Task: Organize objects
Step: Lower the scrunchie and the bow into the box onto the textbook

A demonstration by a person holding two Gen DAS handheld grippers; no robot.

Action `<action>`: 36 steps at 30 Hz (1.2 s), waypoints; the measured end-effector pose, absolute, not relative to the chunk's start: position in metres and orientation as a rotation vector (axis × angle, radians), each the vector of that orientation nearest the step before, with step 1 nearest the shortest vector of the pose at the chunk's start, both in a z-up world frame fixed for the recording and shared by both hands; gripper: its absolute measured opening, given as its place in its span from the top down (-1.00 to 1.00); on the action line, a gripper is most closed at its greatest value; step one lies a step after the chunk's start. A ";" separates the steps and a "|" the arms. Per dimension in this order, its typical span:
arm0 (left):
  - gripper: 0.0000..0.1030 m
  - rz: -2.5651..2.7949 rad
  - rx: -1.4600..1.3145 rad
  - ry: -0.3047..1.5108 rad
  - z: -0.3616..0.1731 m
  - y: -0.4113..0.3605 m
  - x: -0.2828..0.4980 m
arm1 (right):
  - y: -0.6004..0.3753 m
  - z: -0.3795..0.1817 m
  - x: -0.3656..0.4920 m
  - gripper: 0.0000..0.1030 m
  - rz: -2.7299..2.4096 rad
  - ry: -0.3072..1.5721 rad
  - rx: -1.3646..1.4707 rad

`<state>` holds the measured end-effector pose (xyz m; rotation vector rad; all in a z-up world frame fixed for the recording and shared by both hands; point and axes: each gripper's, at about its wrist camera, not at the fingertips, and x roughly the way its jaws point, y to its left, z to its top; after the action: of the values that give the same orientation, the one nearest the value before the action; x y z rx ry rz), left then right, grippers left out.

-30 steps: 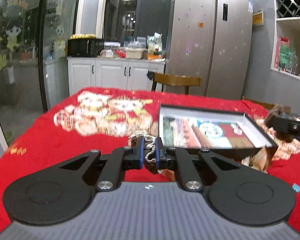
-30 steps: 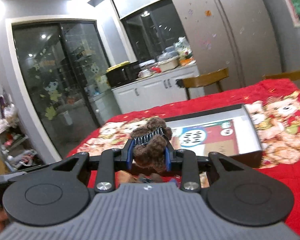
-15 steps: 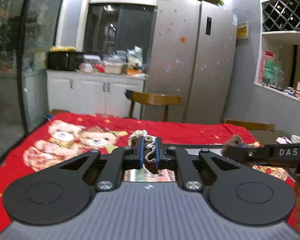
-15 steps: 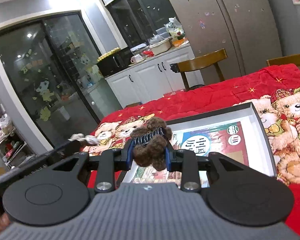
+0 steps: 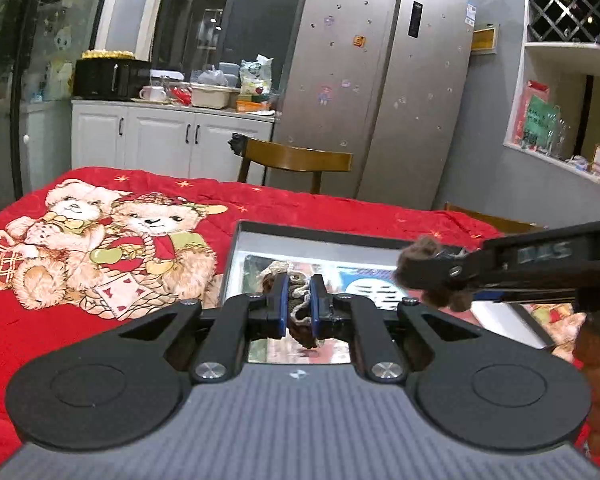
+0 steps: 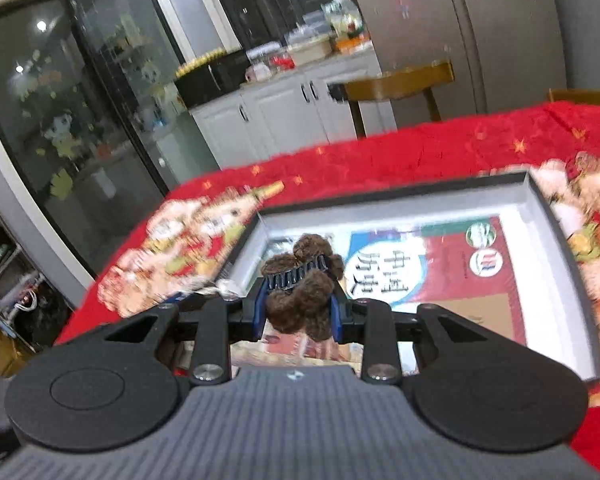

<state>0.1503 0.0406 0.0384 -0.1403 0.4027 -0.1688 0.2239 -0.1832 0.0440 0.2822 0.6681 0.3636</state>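
Observation:
My left gripper (image 5: pixel 298 307) is shut on a knitted beige and brown hair clip (image 5: pixel 300 312) and holds it over the near left part of the shallow black box (image 5: pixel 319 234). My right gripper (image 6: pixel 298 307) is shut on a fuzzy brown hair claw (image 6: pixel 300 304) and holds it above the same box (image 6: pixel 399 194), near its left end. In the left wrist view the right gripper (image 5: pixel 427 276) comes in from the right with the brown claw (image 5: pixel 421 250) over the box. The box has white inner walls and printed paper on its floor.
The box lies on a red blanket (image 5: pixel 100 248) with teddy bear prints that covers the table. A wooden chair (image 5: pixel 296 160) stands behind the table, with a steel fridge (image 5: pixel 379 80) and white cabinets (image 5: pixel 160 140) beyond. A shelf wall (image 5: pixel 571 60) is at the right.
Both grippers have moved in over the box and tilted down toward it. Each still grips its hair clip. The right gripper has come closer to the left one.

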 end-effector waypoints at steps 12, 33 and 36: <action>0.74 -0.171 -0.079 0.449 0.011 0.027 0.156 | -0.172 0.007 0.235 0.33 0.402 0.771 0.267; 0.73 -0.139 -0.065 0.485 0.005 0.025 0.161 | -0.170 0.002 0.235 0.32 0.384 0.781 0.246; 0.73 -0.137 -0.071 0.485 0.005 0.026 0.162 | -0.169 0.002 0.234 0.32 0.384 0.775 0.234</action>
<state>0.1619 0.0256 0.0046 -0.0705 0.4849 -0.1374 0.2339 -0.1691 0.0022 0.2338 0.7748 0.3838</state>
